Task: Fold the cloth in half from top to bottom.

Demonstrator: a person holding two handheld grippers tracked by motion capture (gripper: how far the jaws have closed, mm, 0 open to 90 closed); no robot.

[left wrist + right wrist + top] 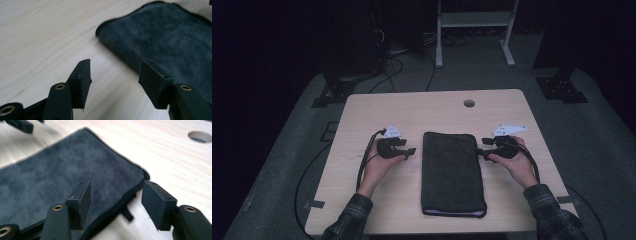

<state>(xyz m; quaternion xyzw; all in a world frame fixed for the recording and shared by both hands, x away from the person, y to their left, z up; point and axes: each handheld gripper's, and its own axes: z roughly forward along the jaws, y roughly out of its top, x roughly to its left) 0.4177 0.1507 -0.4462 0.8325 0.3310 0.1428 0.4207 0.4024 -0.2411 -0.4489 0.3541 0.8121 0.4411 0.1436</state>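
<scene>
At mid-surface, between the two hands: dark folded towel (453,173), long axis running from near edge toward far edge, near end close to the near edge, far end about level with both tools

Left of the towel: left tool (406,147), tips pointing across toward the towel's left long side, just beside its far-left corner, not touching; in the left gripper view the corner (100,31) lying ahead and right of the jaws, bare surface (45,32) between them. Jaws roughly half open, nothing held, pads clear of cloth

Right of the towel: right tool (482,147), tips at the right long side near the far-right corner; in the right gripper view the towel's edge (130,195) running between the jaws, one jaw over cloth, the other over wood. Jaws partly open, pads not pressing; contact underneath not discernible

Nearer hand: right, by a small margin

Far edge: round hole (469,103) in the surface, well apart from the towel
</scene>
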